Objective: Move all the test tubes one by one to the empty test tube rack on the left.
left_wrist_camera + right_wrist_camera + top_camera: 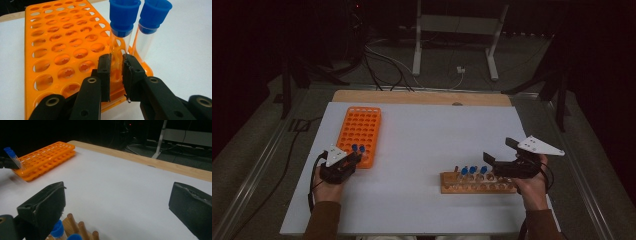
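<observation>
The left gripper [116, 72] sits at the near right corner of the orange tube rack [57, 50], its two black jaws clamped on the clear body of a blue-capped test tube [120, 42]. This tube stands in a hole of the rack's nearest row, leaning slightly. A second blue-capped tube [147, 37] stands just beside it, on the rack's outer edge, free of the jaws. From above, the left gripper [353, 159] lies at the near end of the orange tube rack [360, 131], which rests on the left half of the white table [422, 140]; the two blue caps [358, 148] show side by side there. The right gripper [497, 151] hovers over the right end of a wooden rack [477, 183] placed near the front edge of the table, well apart from the orange one. Its jaws stand wide apart with nothing between them. The wooden rack carries several blue-capped tubes [473, 170] and upright wooden pegs [75, 223]. In the right gripper view the jaws frame bare table surface.
</observation>
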`<control>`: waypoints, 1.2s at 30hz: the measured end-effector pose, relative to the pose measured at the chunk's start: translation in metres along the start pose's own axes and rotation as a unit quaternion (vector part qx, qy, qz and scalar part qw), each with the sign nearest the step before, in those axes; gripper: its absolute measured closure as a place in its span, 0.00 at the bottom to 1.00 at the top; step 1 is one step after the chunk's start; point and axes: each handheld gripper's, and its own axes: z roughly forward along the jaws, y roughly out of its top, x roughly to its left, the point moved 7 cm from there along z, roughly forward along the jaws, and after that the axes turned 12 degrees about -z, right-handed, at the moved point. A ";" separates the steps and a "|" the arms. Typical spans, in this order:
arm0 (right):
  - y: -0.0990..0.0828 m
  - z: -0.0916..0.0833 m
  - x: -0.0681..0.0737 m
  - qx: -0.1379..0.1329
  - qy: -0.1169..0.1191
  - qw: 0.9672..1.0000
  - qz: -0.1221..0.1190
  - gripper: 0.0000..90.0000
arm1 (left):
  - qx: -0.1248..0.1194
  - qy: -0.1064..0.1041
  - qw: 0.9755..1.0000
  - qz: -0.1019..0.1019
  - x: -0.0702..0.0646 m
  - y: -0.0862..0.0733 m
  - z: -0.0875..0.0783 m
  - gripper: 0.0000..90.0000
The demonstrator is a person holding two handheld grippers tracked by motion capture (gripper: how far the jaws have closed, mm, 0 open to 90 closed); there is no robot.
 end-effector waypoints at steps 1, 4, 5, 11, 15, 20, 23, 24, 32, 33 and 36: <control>0.000 0.000 0.000 0.000 0.000 1.000 0.000 0.01 | 0.000 0.001 1.000 0.001 0.000 0.000 0.000 0.86; 0.000 0.000 0.000 0.000 0.001 1.000 0.000 0.01 | 0.000 0.002 1.000 0.002 0.000 0.000 -0.001 0.86; 0.000 0.000 0.000 0.001 0.001 1.000 0.000 0.01 | 0.001 0.001 1.000 0.001 0.000 0.000 -0.001 0.86; 0.000 0.001 0.001 0.000 0.001 1.000 -0.001 0.01 | 0.001 0.006 1.000 -0.006 0.000 0.000 -0.003 0.77; 0.000 0.001 0.001 0.000 0.002 1.000 0.000 0.01 | -0.002 0.005 1.000 -0.010 0.002 0.000 -0.005 0.66; -0.001 0.001 0.001 0.003 0.005 1.000 0.000 0.01 | -0.030 -0.012 0.999 -0.035 0.001 0.007 -0.015 0.43; -0.003 0.001 0.001 0.008 0.009 1.000 0.000 0.01 | -0.046 -0.024 0.997 -0.051 0.000 0.011 -0.021 0.28; -0.004 0.001 0.001 0.009 0.011 1.000 -0.001 0.01 | -0.049 -0.030 0.997 -0.056 0.000 0.012 -0.023 0.24; -0.012 0.000 0.006 0.018 0.028 0.999 -0.007 0.02 | -0.060 -0.038 0.995 -0.068 -0.002 0.017 -0.030 0.02; -0.013 0.000 0.007 0.019 0.031 0.999 -0.009 0.02 | -0.061 -0.037 0.995 -0.068 -0.001 0.017 -0.031 0.02; -0.016 0.000 0.012 0.020 0.042 0.999 -0.014 0.02 | -0.063 -0.038 0.994 -0.078 0.000 0.019 -0.033 0.02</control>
